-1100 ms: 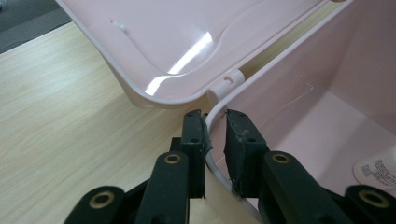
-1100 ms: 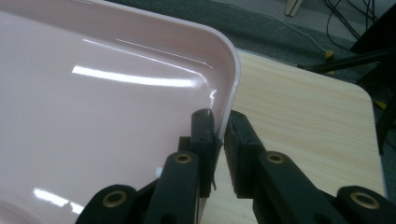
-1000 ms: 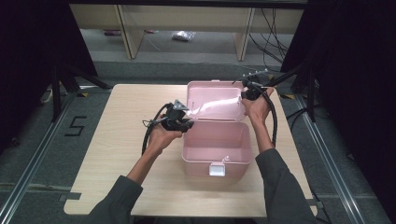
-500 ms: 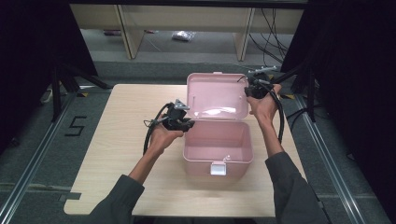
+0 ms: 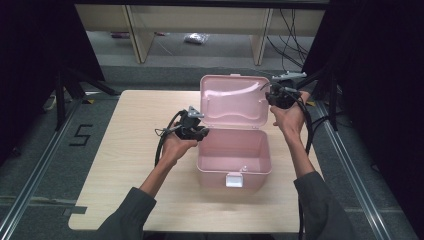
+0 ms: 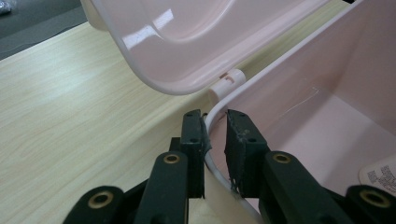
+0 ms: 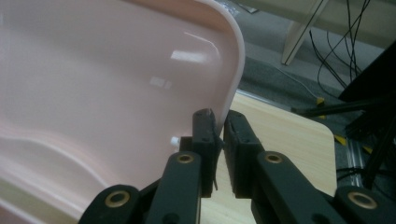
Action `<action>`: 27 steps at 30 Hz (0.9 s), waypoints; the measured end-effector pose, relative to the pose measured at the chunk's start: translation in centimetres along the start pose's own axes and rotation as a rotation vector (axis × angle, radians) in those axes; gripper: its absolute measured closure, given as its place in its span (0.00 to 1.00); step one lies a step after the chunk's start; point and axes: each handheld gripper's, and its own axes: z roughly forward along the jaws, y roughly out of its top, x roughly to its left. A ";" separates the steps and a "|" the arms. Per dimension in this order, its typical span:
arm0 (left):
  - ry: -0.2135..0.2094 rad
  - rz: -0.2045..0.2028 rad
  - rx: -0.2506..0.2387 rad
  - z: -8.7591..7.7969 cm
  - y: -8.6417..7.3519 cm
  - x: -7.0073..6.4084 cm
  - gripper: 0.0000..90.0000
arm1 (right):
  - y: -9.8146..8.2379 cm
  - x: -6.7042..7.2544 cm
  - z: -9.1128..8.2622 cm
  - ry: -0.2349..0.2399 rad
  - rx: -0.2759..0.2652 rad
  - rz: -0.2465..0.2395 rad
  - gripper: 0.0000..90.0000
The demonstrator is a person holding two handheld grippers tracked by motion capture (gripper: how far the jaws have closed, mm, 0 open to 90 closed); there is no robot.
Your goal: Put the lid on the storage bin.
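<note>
A pink plastic box [image 5: 255, 177] stands open on the wooden table, with a white latch [image 5: 233, 179] on its front wall. Its lid [image 5: 232, 102] stands nearly upright behind it. My left gripper [image 5: 202, 132] is shut on the box's left wall; in the left gripper view the rim [image 6: 261, 77] runs between the jaws of this gripper [image 6: 215, 116], just short of a hinge [image 6: 229, 79]. My right gripper [image 5: 270, 97] is shut on the lid's right edge, and in the right gripper view that gripper [image 7: 220, 116] pinches the lid [image 7: 93, 70] near its corner. A white label [image 6: 380, 175] lies inside the box.
The table [image 5: 135, 125] has bare wood to the left of and in front of the box. Beyond its far edge stand low shelves [image 5: 200, 20], and cables [image 5: 295, 30] hang at the back right. A floor mark "5" [image 5: 80, 135] lies left of the table.
My right gripper has risen and swung the lid from a low tilt to nearly upright. The left gripper and the box have stayed in place.
</note>
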 end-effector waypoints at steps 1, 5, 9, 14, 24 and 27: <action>0.004 -0.004 -0.003 0.0 0.0 0.0 0.85 | 0.0 -0.1 -0.4 0.001 -0.011 -0.017 0.94; 0.008 -0.002 -0.002 0.0 0.0 0.0 0.85 | -0.3 0.4 -1.9 0.015 -0.038 -0.011 0.94; 0.009 0.000 -0.003 0.0 0.0 0.1 0.85 | -0.5 0.4 -2.8 0.031 -0.058 -0.036 0.95; 0.009 -0.001 -0.008 0.1 0.0 0.1 0.85 | -1.0 0.6 -3.4 0.035 -0.082 -0.025 0.95; 0.026 0.004 -0.022 0.2 -0.1 0.1 0.85 | -1.7 0.6 -4.7 0.059 -0.106 -0.028 0.96; 0.026 -0.010 -0.036 0.3 0.0 0.2 0.85 | -1.8 0.9 -5.4 0.054 -0.112 -0.084 1.00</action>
